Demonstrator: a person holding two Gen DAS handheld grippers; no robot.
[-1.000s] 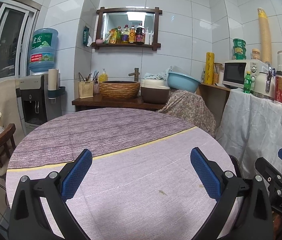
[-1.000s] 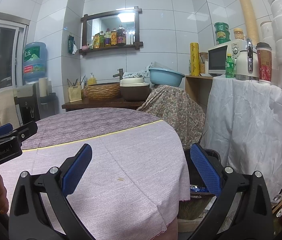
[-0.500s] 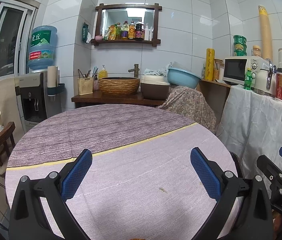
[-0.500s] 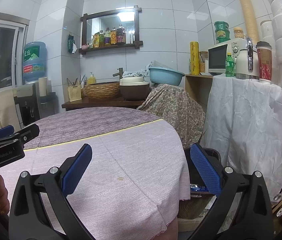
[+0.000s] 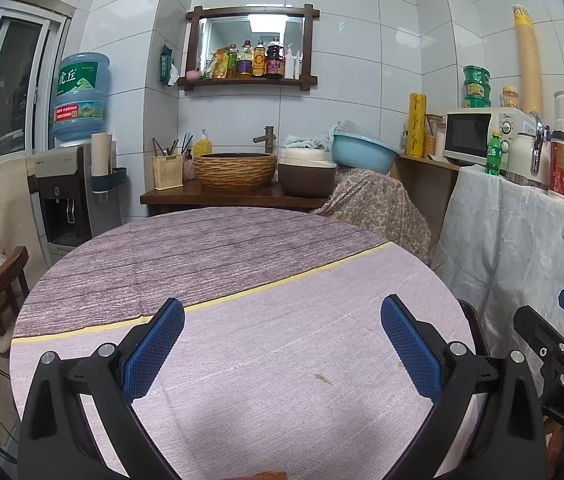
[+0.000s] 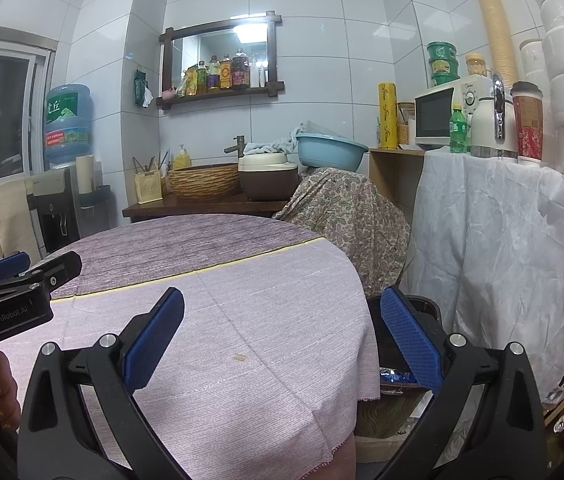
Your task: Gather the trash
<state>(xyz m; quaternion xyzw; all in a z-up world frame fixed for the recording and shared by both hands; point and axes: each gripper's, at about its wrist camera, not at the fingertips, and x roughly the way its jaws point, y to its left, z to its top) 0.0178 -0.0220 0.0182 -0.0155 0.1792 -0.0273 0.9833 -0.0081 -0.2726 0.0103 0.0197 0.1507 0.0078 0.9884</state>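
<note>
Your left hand-held gripper [image 5: 282, 344] and right hand-held gripper [image 6: 282, 340] are both wide open, empty, over the worktop [image 5: 242, 264]; bin [image 6: 425, 312] sits beside its right edge.

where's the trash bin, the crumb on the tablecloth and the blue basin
trash bin [image 6: 427, 307]: right wrist view, dark rim.
crumb [image 6: 239, 357]: right wrist view, its middle.
blue basin [image 6: 331, 153]: right wrist view, outer wall.

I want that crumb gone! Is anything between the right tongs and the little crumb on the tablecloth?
No. The right tongs are open and empty, and only bare tablecloth lies between them and the crumb.
</note>
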